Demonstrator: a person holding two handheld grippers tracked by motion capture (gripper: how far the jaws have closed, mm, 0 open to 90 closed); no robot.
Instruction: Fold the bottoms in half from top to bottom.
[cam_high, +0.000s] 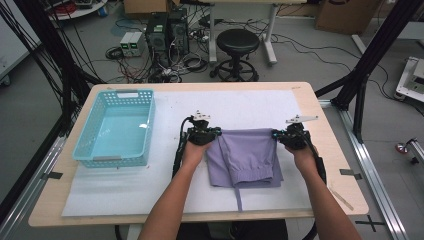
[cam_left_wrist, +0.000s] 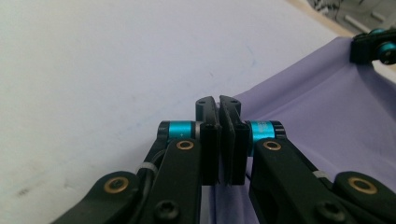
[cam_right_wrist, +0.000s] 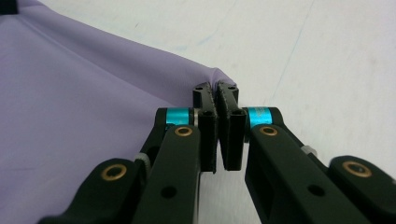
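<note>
With both far corners of the shorts (cam_high: 245, 157) pinched, left gripper (cam_high: 202, 131) and right gripper (cam_high: 291, 133) clenched on cloth mid-mat (cam_high: 150, 175), I'm folding (next: draw evenly toward me).

Open white mat (cam_high: 250, 102) is lying beyond the purple garment (cam_high: 245, 157), offering free passage toward the table's far edge. The turquoise basket (cam_high: 118, 127) is standing at the left, its walls blocking sideways travel there.
</note>
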